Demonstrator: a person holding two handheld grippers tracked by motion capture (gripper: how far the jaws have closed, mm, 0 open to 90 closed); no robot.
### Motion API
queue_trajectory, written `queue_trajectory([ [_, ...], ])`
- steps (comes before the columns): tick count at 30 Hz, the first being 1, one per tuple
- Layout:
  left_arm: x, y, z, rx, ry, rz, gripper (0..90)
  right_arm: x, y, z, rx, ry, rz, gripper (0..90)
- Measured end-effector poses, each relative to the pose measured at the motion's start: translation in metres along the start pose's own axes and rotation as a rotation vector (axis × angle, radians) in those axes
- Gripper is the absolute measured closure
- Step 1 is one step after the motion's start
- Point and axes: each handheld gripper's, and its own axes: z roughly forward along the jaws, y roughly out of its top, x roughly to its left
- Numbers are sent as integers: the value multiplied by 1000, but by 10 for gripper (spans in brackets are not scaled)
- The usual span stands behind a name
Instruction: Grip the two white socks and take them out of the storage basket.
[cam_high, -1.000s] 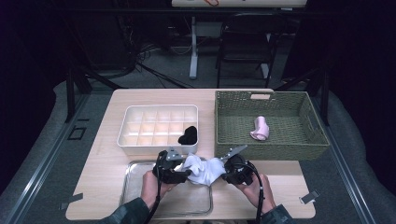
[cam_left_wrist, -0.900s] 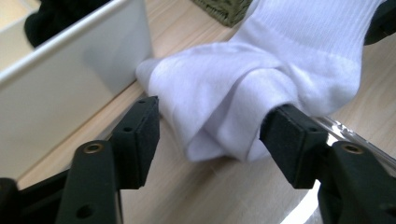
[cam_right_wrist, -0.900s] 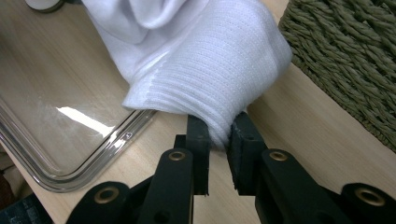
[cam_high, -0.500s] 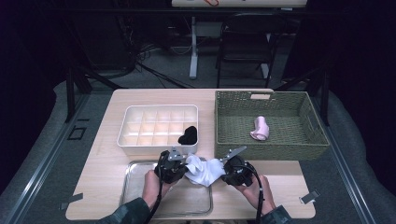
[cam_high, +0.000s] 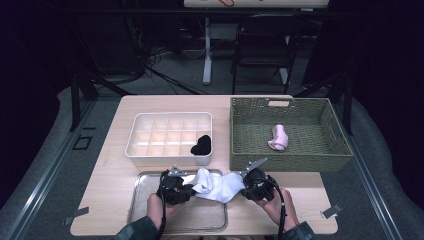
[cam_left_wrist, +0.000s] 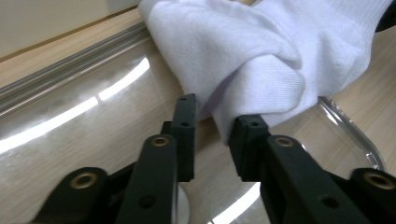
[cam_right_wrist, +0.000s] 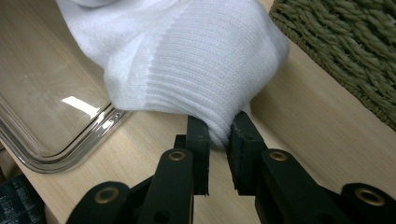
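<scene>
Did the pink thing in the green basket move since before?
No. The pink thing lies at the same spot on the floor of the green basket, right of the middle, as before.

Both forearms enter the high view from six o'clock. The left hand (cam_high: 159, 212) holds the left gripper (cam_high: 187, 189) pointing toward three o'clock. Its jaws have just been opening and now stand slightly apart, with the white sock (cam_left_wrist: 261, 51) bulging between their tips. The right hand (cam_high: 278, 206) holds the right gripper (cam_high: 243, 190) pointing toward nine o'clock, its jaws pinched tight on the sock's ribbed fold.
</scene>
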Motion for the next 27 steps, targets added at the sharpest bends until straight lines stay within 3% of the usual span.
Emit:
queue_trajectory([
  [6,10,1,-2,26,17,-36,562,-1,0,1,8,10,2,804],
  [16,27,-5,-13,79,29,-64,518,-8,-3,3,7,-2,22,799],
  [22,32,-5,-19,72,42,-77,503,-13,-4,5,42,-7,40,790],
  [27,38,-6,-25,74,43,-84,482,-15,-6,8,28,-2,69,783],
])
